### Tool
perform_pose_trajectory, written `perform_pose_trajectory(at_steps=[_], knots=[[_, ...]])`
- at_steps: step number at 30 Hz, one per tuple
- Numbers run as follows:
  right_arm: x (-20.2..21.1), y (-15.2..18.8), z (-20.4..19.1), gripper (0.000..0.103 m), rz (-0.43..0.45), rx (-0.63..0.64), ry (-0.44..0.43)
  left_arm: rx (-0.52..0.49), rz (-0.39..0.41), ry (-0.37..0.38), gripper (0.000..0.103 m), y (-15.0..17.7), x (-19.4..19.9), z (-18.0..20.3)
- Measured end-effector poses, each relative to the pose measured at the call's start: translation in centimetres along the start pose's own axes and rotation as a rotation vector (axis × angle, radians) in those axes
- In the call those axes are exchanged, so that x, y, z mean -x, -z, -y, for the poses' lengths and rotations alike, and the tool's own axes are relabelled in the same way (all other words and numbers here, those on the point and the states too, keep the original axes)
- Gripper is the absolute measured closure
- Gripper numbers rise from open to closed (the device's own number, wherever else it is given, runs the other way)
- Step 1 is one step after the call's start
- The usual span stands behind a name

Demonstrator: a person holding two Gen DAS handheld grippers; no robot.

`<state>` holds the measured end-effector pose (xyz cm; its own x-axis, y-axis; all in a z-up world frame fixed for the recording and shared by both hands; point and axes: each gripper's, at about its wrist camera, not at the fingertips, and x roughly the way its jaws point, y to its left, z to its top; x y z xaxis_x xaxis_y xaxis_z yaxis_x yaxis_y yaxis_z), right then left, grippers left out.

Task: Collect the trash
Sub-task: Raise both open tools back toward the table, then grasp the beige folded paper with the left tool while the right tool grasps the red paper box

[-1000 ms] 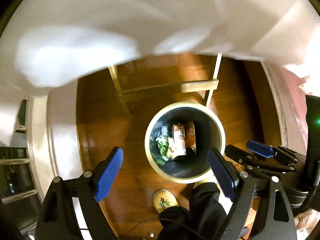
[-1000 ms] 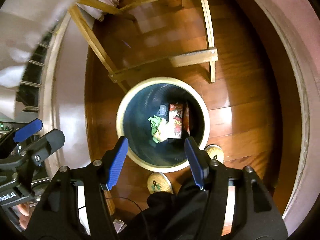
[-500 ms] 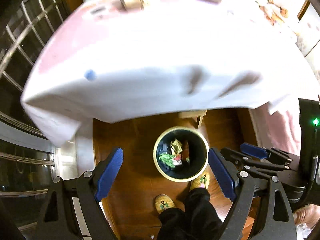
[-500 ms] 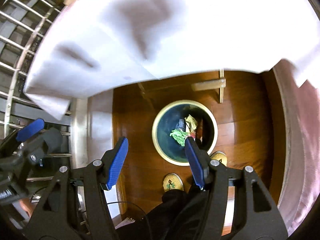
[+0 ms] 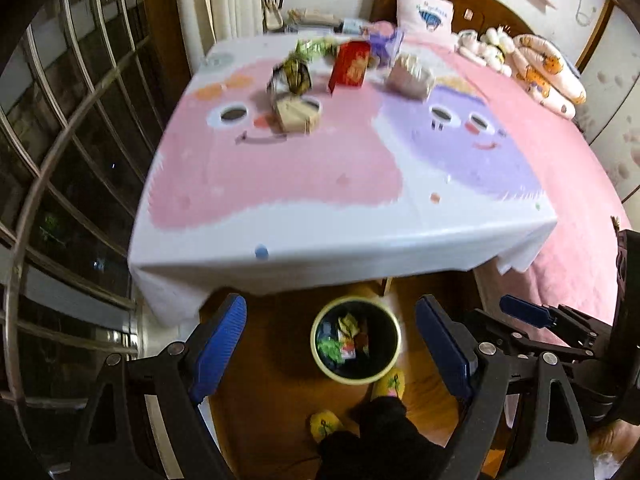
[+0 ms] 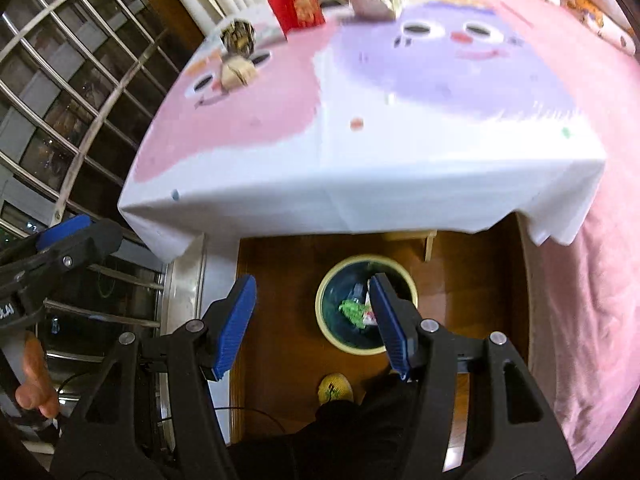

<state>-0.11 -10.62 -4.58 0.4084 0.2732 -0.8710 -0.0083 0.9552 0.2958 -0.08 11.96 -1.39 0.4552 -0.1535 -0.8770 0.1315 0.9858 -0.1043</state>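
Hovering above the floor, left gripper (image 5: 331,344) and right gripper (image 6: 312,320) both have jaws spread apart with nothing between them. Trash bin (image 5: 394,354) sits on the wood floor at 6 o'clock from the counter (image 5: 280,184), already holding wrappers. More trash at the counter's 12 o'clock end: red packet (image 5: 350,68), crumpled wrapper (image 5: 291,74), tan box (image 5: 298,114), all blurred.

Warm indoor light; the tablecloth (image 5: 344,236) glares white along its lower edge. Motion blur smears the upper half, fisheye bends the edges, black corners vignette.
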Motion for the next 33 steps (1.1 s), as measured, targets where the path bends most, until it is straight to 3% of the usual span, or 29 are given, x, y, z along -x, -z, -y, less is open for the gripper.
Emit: perform_pose_trajectory(at_steps=[7,17,21,25,33], knots=[[4.3,-2.4,-1.8,0.047,0.089,0.036,0.036,0.018,0.094,-0.016,0.015,-2.9,4.1,-1.3],[7.3,-5.6,-3.9,0.046,0.171,0.108,0.091,0.075,0.128,0.022,0.015,-5.5,6.0,-3.6],[8.2,-7.5,-4.4,0.038,0.201,0.127,0.097,0.103,0.121,0.033,0.015,-6.5,5.3,-4.1],[8.3,-9.4,-4.7,0.037,0.219,0.150,0.100,0.143,0.099,0.040,0.015,-7.9,3.6,-4.7],[5.9,-15.8,-3.7,0.030,0.225,0.212,0.068,0.262,0.044,0.041,0.015,-11.5,-1.5,-5.5]])
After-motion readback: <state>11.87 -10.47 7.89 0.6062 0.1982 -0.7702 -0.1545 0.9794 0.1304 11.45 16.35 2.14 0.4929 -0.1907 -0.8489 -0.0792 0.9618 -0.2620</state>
